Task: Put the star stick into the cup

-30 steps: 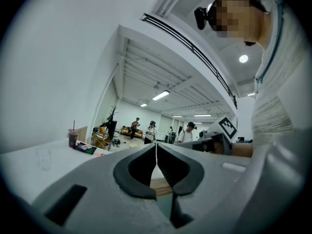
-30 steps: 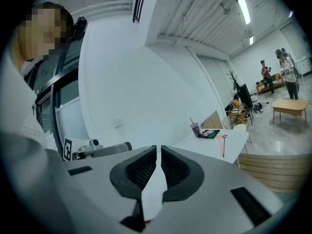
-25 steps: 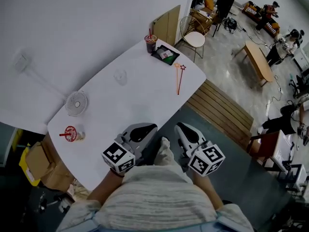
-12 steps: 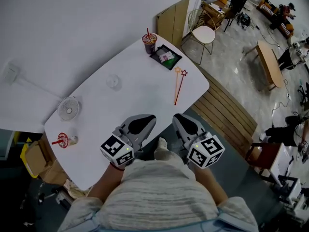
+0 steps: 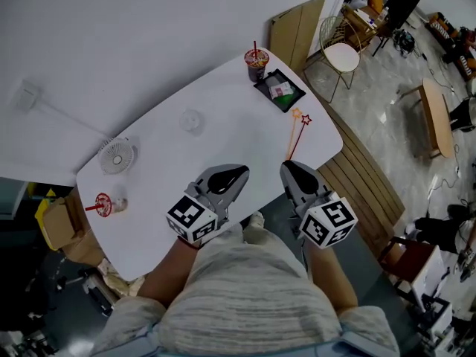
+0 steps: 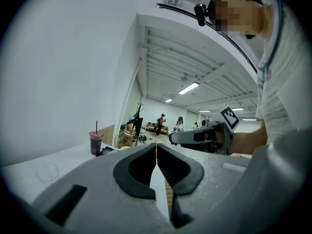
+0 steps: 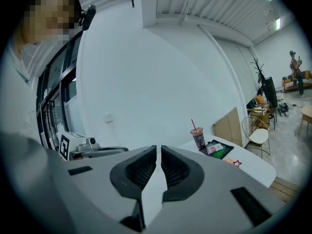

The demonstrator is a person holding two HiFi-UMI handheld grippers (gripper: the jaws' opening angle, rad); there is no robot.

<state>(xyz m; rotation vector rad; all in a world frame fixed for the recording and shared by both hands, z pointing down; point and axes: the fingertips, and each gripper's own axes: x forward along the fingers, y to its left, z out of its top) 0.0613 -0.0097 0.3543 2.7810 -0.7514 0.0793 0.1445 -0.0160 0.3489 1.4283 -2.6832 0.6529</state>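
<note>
Bare tabletop (image 5: 230, 136) is lying open all around the clear cup (image 5: 191, 120); a small fan (image 5: 117, 155) is standing left of it, a dark tray (image 5: 280, 91) and drink (image 5: 256, 62) right.

Head view: big white wall (image 5: 111, 36) fills 9 to 12 o'clock. Long white table (image 5: 223, 136) w/ round ends sits in the middle, near the wall. Grey shiny floor (image 5: 379, 103) at 2 o'clock. Strip of wood planks (image 5: 372, 188) on the floor by the table's edge, at 3 o'clock. Wood board (image 5: 297, 28) leans on the wall at 1 o'clock, wire chair (image 5: 342, 54) w/ white seat next to it. Low wood bench (image 5: 435, 117) further out, btw 2 and 3 o'clock. Cardboard boxes (image 5: 63, 229) by the table end, 8 o'clock.

Left gripper view: white ceiling beams (image 6: 195, 57) at 1 o'clock, long bright lamps (image 6: 189, 88) below them.

Right gripper view: windows w/ dark frames (image 7: 53, 106) at 9 o'clock.
</note>
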